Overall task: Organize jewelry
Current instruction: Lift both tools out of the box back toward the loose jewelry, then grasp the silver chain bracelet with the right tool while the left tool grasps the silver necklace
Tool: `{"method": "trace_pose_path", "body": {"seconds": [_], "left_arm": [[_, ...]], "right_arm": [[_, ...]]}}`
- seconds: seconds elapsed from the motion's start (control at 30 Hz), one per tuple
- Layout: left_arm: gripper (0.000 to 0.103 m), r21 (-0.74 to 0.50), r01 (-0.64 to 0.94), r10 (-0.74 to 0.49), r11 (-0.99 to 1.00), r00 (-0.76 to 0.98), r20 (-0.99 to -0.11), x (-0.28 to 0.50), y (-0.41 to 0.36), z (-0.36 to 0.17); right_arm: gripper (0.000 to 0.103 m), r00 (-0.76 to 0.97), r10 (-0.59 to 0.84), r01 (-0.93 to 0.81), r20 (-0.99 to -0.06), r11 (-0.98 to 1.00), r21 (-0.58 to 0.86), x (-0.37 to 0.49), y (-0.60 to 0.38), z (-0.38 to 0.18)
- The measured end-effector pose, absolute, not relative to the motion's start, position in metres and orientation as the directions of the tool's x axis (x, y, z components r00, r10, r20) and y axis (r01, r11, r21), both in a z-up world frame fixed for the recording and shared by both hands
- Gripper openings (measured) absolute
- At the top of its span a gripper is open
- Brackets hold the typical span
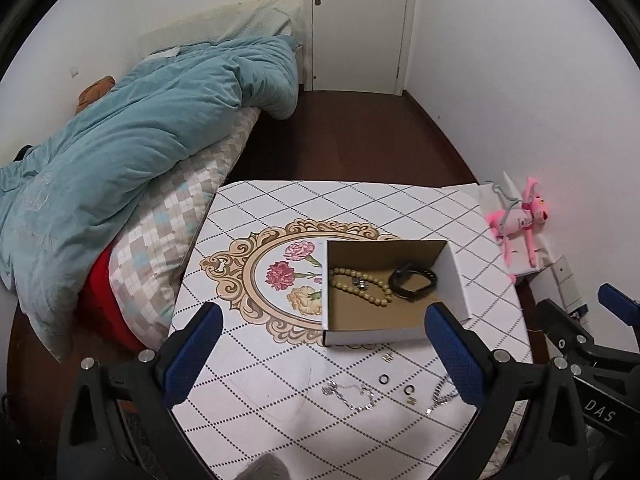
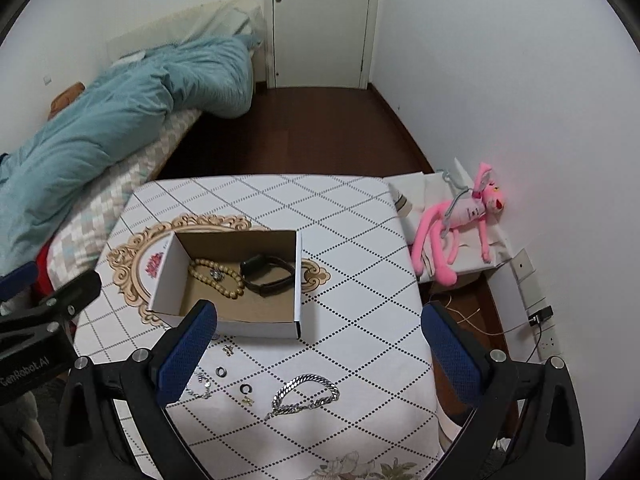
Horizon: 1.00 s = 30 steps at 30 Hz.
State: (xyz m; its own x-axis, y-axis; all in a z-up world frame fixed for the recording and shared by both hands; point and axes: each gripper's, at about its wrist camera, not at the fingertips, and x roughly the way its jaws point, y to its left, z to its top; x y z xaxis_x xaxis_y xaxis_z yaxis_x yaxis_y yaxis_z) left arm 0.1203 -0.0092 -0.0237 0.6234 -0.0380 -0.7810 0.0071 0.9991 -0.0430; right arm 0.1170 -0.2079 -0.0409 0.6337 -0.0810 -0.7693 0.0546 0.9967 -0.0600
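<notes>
An open cardboard box [image 1: 454, 276] [image 2: 298, 280] sits mid-table and holds a beaded bracelet [image 1: 362, 286] [image 2: 218, 276] and a black wristband [image 1: 412, 280] [image 2: 268, 274]. In front of it on the cloth lie a thick silver chain bracelet [image 2: 306, 394], a thin silver chain [image 1: 350, 394] [image 2: 200, 386], two small rings [image 1: 385, 379] [image 2: 221, 371] and small earrings [image 1: 387, 358] [image 2: 228, 350]. My left gripper [image 1: 324, 328] hovers open above the near table edge. My right gripper [image 2: 320, 328] is open too, over the chain bracelet. Neither holds anything.
The table [image 1: 280, 360] carries a white diamond-pattern cloth with a floral medallion. A bed with a teal duvet [image 1: 120, 152] borders its left side. A pink plush toy [image 2: 460, 220] lies on a white bag to the right, near wall sockets [image 2: 540, 320].
</notes>
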Motion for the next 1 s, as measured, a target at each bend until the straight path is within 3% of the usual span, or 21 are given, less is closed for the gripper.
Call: {"method": "trace_pose_path", "body": {"seconds": [0.27, 0.57, 0.7, 0.8, 1.0], "left_arm": [[0.103, -0.048, -0.011, -0.032, 0.999, 0.607, -0.794, 0.110, -0.005, -0.022], [0.103, 0.048, -0.055, 0.067, 0.997, 0.450, -0.890, 0.112, 0.011, -0.117], [0.103, 0.055, -0.070, 0.077, 0.996, 0.361, -0.929, 0.116, 0.020, -0.162], [0.102, 0.025, -0.081, 0.049, 0.996, 0.314, -0.948, 0.116, 0.027, -0.186], [0.102, -0.018, -0.075, 0.004, 0.997, 0.288, -0.958, 0.114, 0.028, -0.199]], "right_arm": [[0.103, 0.609, -0.032, 0.061, -0.793, 0.998, 0.007, 0.100, -0.215, -0.038], [0.101, 0.399, -0.030, 0.177, -0.917, 0.983, 0.045, 0.111, -0.255, -0.148], [0.085, 0.322, -0.022, 0.215, -0.947, 0.975, 0.051, 0.116, -0.268, -0.195], [0.080, 0.286, -0.013, 0.221, -0.958, 0.974, 0.053, 0.121, -0.271, -0.225], [0.062, 0.311, -0.058, 0.160, -0.949, 0.987, -0.008, 0.124, -0.257, -0.239]]}}
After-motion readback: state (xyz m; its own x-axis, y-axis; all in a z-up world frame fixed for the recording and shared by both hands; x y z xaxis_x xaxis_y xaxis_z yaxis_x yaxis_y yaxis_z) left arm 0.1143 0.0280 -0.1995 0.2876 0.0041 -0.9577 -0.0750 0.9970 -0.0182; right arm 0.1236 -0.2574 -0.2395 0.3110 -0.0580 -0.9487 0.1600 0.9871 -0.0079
